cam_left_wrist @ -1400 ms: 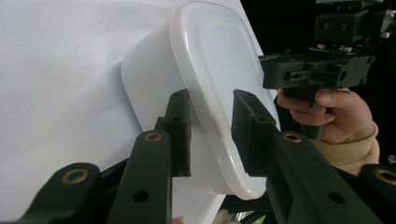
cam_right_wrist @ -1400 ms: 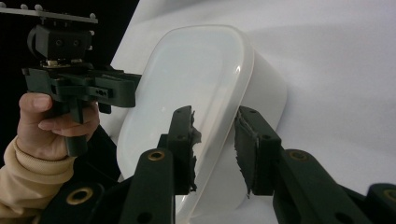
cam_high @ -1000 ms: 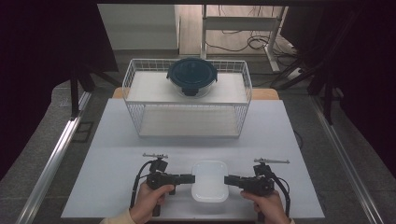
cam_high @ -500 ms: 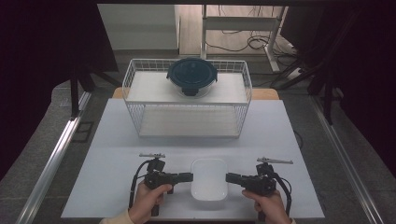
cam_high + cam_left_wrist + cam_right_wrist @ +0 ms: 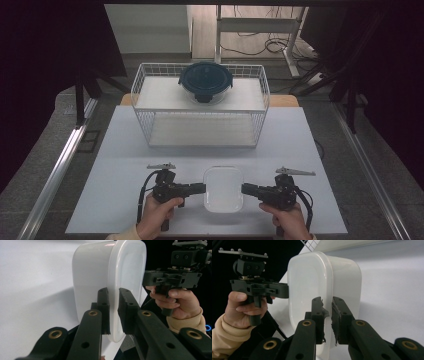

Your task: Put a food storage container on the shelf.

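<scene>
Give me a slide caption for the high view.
Two hand-held tongs, left and right, clamp opposite rims of a white container before a wire basket.

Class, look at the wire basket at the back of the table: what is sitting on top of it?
A round container with a dark lid rests on the white wire basket, on its upper shelf. The lid covers the container's inside, so its contents cannot be seen.

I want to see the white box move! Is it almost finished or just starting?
Just starting. Done: the left gripper and the right gripper are each clamped on an opposite rim of the white container. In hand: that two-sided grip near the table's front edge. Left: probably lifting it toward the wire basket, where a dark-lidded bowl sits.
</scene>
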The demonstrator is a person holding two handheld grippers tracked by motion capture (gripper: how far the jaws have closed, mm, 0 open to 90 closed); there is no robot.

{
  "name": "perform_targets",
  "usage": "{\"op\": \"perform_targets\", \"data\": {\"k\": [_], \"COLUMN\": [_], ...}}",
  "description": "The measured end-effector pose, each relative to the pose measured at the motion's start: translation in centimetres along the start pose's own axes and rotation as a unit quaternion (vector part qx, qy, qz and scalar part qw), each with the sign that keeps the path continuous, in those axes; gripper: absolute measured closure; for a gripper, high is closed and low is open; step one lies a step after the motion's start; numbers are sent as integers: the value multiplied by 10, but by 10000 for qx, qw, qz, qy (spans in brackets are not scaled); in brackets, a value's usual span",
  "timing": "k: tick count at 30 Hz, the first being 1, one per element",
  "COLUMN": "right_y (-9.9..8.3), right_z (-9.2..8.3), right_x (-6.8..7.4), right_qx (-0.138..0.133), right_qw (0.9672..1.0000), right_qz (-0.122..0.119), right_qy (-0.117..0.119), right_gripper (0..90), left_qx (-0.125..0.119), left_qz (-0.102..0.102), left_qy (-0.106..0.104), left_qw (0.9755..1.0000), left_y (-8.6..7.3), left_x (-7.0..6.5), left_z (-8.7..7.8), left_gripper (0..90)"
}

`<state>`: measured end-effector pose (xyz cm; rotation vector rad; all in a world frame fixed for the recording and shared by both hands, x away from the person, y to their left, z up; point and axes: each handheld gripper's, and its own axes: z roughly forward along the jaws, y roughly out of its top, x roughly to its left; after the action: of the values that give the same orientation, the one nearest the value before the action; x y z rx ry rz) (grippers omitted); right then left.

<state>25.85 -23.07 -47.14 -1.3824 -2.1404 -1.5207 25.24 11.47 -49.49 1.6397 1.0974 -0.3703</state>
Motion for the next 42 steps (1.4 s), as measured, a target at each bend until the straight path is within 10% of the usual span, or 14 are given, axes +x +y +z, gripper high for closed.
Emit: {"op": "perform_targets", "data": {"k": [23, 42], "right_y": [29, 107], "right_z": [14, -2], "right_x": [23, 73], "right_qx": [-105, -555], "right_qw": [9981, 9891], "right_qz": [-579, -1356], "right_qy": [161, 170], "right_gripper": [803, 803], "left_qx": [-371, -902], "left_qz": [417, 1155], "left_qy": [226, 373], "left_qw": [9982, 9885], "left_y": [18, 88], "left_x": [-11, -53], "left_z": [-34, -76], "left_gripper": [803, 801]}}
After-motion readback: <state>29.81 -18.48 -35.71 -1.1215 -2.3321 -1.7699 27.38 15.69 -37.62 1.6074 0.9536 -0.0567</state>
